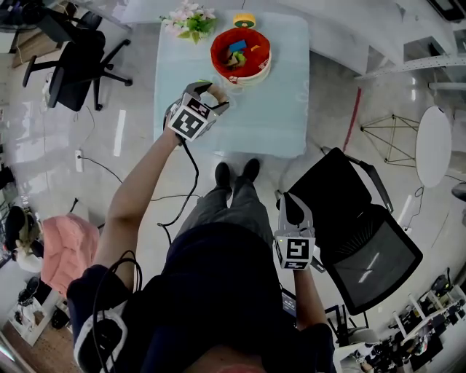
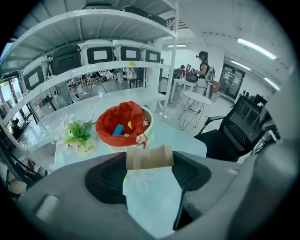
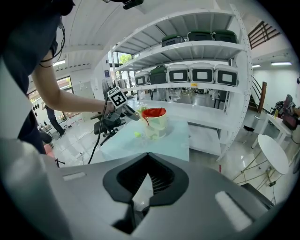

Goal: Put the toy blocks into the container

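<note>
Closest in, down by the hip beside the black mesh office chair [image 1: 364, 240]: right gripper [image 3: 148, 157], jaws closed tip to tip on nothing, angled towards the floor. Parked there, by the look of it, to stay clear of the working side. Out along the left arm [image 1: 135, 197] now, stretched well forward, elbow almost straight, reaching over the pale glass-topped table [image 1: 273, 120]. At its end the left gripper [image 1: 211, 95], tipped steeply downward. Clamped between its two pads, a tan wooden block with a scooped edge [image 2: 149, 157], gripped across its ends, up off the tabletop and just short of the basket. Held crosswise like that, probably, to leave the underside free for a clean drop. Just beyond: the round cream container with a red cloth liner [image 2: 105, 123], mouth open upward, a blue block [image 2: 118, 130] and bits of yellow and green already inside. Not over the rim yet, so by this reckoning a short carry forward and a release to come. Farther off, beside the container, a small pot of pink and white flowers [image 2: 77, 133]; behind it a small yellow object [image 1: 245, 20], too small to name.
</note>
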Demonstrator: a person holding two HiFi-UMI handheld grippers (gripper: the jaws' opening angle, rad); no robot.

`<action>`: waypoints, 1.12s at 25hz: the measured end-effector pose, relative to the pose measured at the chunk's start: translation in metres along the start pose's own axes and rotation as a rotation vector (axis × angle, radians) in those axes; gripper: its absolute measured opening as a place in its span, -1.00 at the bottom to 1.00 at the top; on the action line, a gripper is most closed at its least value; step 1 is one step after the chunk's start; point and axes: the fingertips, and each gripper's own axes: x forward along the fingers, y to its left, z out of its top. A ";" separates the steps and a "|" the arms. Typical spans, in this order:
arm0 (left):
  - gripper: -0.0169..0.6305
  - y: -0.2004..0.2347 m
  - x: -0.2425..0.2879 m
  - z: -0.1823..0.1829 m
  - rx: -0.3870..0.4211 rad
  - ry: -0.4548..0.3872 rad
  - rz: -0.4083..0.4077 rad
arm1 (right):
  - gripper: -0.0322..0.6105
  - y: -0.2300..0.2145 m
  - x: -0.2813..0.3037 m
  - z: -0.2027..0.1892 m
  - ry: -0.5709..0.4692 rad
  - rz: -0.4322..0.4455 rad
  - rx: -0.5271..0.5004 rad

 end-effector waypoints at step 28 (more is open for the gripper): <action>0.00 0.069 0.041 0.086 0.056 0.082 0.033 | -0.90 -0.011 -0.022 -0.005 0.002 -0.046 0.021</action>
